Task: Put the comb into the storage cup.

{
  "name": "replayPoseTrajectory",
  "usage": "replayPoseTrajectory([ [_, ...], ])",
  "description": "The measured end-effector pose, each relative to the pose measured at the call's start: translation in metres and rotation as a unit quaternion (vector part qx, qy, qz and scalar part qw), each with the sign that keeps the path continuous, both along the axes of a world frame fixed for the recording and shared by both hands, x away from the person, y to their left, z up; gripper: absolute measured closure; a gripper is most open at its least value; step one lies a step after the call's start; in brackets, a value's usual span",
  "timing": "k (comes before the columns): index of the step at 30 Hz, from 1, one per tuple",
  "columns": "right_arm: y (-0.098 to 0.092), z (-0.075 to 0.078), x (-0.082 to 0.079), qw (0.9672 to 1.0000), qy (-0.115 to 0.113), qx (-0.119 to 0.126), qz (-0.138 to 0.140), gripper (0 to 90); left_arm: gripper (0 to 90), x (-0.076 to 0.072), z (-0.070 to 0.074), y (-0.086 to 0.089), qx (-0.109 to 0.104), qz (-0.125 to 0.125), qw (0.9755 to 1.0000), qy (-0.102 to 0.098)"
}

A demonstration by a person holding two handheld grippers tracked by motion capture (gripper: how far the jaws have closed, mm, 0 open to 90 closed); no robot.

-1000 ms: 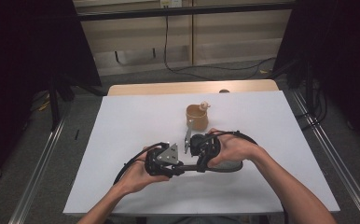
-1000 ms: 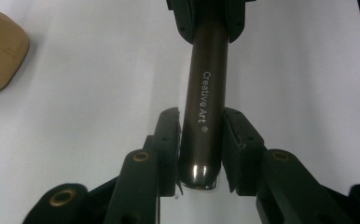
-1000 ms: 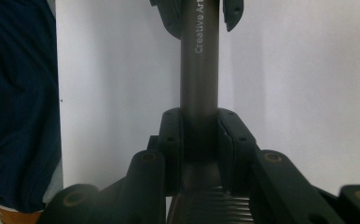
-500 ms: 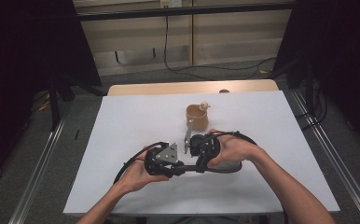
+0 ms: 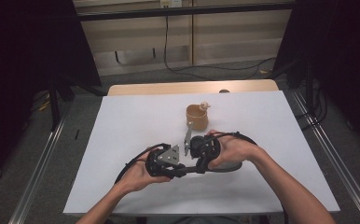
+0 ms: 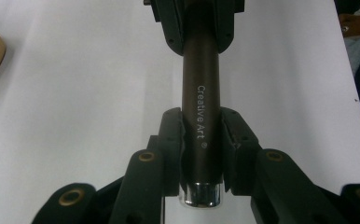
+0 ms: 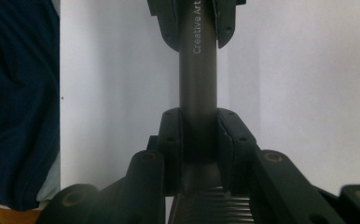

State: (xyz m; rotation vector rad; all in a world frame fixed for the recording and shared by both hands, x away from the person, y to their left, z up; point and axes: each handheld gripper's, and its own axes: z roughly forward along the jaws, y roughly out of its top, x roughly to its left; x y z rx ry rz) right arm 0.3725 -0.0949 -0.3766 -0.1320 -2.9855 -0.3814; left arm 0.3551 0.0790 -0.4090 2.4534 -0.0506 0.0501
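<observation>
A dark brown pen (image 6: pixel 200 107) with "Creative Art" printed in white along its barrel is held level above the white counter (image 5: pixel 122 130), over the part near the front edge and about midway between the left and right edges. Both tongs grip it, one at each end. The left tongs (image 6: pixel 201 140) have just been closing, and their pads now press on the barrel close to its shiny silver tip (image 6: pixel 200 193), which sticks out just behind the pads. The right tongs (image 7: pixel 199 135) are clamped on the opposite end of the same barrel, pads tight on both sides. In the high view the two tongs face each other, nearly touching, with the left hand (image 5: pixel 138 175) and right hand (image 5: pixel 236 149) wrapped around their bodies. Farther back on the counter, near its middle and just beyond the right tongs, stands a tan cup (image 5: pixel 197 116) with something small and pale poking over its rim. A strip of bare wood (image 5: pixel 169 88) shows along the counter's far edge.
</observation>
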Motion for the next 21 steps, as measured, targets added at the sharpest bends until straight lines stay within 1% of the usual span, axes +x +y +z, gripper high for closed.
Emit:
replayPoseTrajectory([
  [2, -0.0005, -0.0003, -0.0001, 1.0000, 0.002, 0.001, 0.006, 72.3, 72.7, -0.0002, 0.0007, -0.0002, 0.004, -0.004, 1.0000, 0.006],
  [4, -0.0005, -0.0005, 0.0001, 0.9999, -0.001, 0.002, 0.014, 72.3, 72.7, -0.0010, 0.0007, -0.0001, 0.002, -0.002, 1.0000, 0.008],
  [5, -0.0005, -0.0006, 0.0002, 0.9998, 0.000, 0.004, 0.019, 72.2, 72.7, -0.0011, 0.0003, -0.0001, -0.002, 0.000, 1.0000, 0.009],
  [6, -0.0001, -0.0004, -0.0005, 0.9999, 0.001, 0.001, 0.015, 72.2, 72.7, -0.0004, 0.0003, 0.0005, -0.002, 0.000, 0.9998, 0.021],
  [8, 0.0000, -0.0009, 0.0002, 0.9997, 0.004, 0.003, 0.022, 72.1, 72.7, 0.0000, -0.0002, 0.0009, -0.005, 0.002, 0.9997, 0.023],
  [9, 0.0004, -0.0001, -0.0002, 0.9999, 0.006, -0.001, 0.015, 71.9, 72.8, 0.0004, 0.0005, 0.0012, -0.004, 0.001, 0.9997, 0.025],
  [10, 0.0006, -0.0005, 0.0001, 0.9998, 0.007, 0.001, 0.019, 71.3, 72.8, 0.0004, 0.0007, 0.0013, -0.003, 0.001, 0.9996, 0.027],
  [11, 0.0008, -0.0006, 0.0005, 0.9997, 0.007, 0.001, 0.022, 70.8, 72.8, 0.0002, 0.0004, 0.0014, -0.008, 0.004, 0.9996, 0.026],
  [12, 0.0012, -0.0003, 0.0005, 0.9997, 0.006, 0.000, 0.021, 69.7, 72.8, 0.0000, 0.0001, 0.0016, -0.009, 0.007, 0.9996, 0.027],
  [14, 0.0018, 0.0000, 0.0011, 0.9997, 0.006, 0.001, 0.022, 65.7, 72.9, 0.0003, 0.0002, 0.0015, -0.011, 0.009, 0.9997, 0.018],
  [15, 0.0018, 0.0005, 0.0015, 0.9998, 0.009, 0.002, 0.019, 65.1, 72.9, 0.0009, 0.0004, 0.0018, -0.009, 0.006, 0.9997, 0.022],
  [17, 0.0014, 0.0011, 0.0018, 0.9997, 0.007, 0.007, 0.023, 61.7, 72.9, 0.0017, 0.0006, 0.0023, -0.013, 0.008, 0.9997, 0.018],
  [18, 0.0010, 0.0027, 0.0015, 0.9998, 0.008, 0.007, 0.014, 59.8, 72.9, 0.0017, 0.0006, 0.0030, -0.018, 0.014, 0.9996, 0.018],
  [19, 0.0007, 0.0042, 0.0014, 0.9998, 0.009, 0.012, 0.011, 56.0, 72.9, 0.0032, 0.0016, 0.0042, -0.017, 0.015, 0.9996, 0.019],
  [20, 0.0000, 0.0060, 0.0020, 0.9998, 0.005, 0.017, 0.009, 52.7, 72.9, 0.0038, 0.0013, 0.0051, -0.023, 0.020, 0.9993, 0.024],
  [21, -0.0010, 0.0080, 0.0022, 0.9997, 0.003, 0.025, 0.004, 50.2, 72.9, 0.0050, 0.0015, 0.0062, -0.025, 0.025, 0.9992, 0.020],
])
